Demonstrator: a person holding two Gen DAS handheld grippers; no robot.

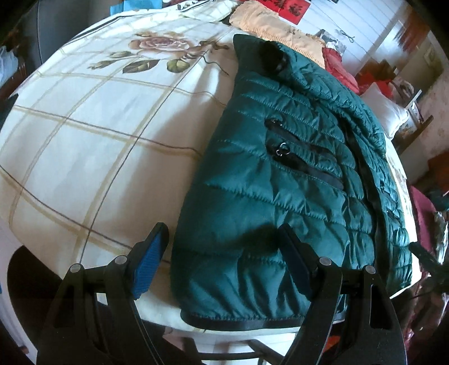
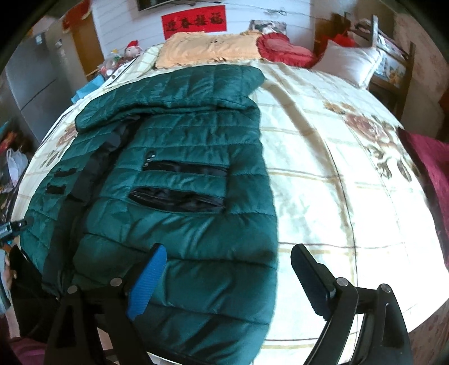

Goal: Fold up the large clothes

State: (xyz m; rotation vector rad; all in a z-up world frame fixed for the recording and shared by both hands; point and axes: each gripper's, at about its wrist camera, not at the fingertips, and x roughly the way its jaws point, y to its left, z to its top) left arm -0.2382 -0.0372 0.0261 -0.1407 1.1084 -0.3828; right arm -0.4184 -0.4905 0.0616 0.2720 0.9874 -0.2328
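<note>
A dark green quilted jacket (image 2: pixel 179 174) is lying flat on the bed (image 2: pixel 322 179), its shiny padded fabric stitched in horizontal channels and puckering along the seams, with a black-bound hem (image 1: pixel 247 323) hanging at the near edge of the mattress. Two black zippered pocket slits (image 2: pixel 179 185) are running across its front, and a dark strip (image 2: pixel 98 165) is showing along the front opening. The bedspread (image 1: pixel 92 134) underneath is looking smooth and cream-coloured, printed with a tan grid and large roses. At the head of the bed an orange fringed blanket (image 2: pixel 207 47), a red heart-shaped cushion (image 2: pixel 283 47) and a white pillow (image 2: pixel 350 64) are sitting well apart from the jacket, under a red banner (image 2: pixel 193 24) on the wall. The left claw (image 1: pixel 224 261) is tilting down over the jacket's near left corner with its jaws spread, the corner lying between them unpinched. The right claw (image 2: pixel 227 280) is tilting down likewise, jaws spread wide across the jacket's right edge, one finger over the fabric and the other over the bare bedspread, pinching nothing.
</note>
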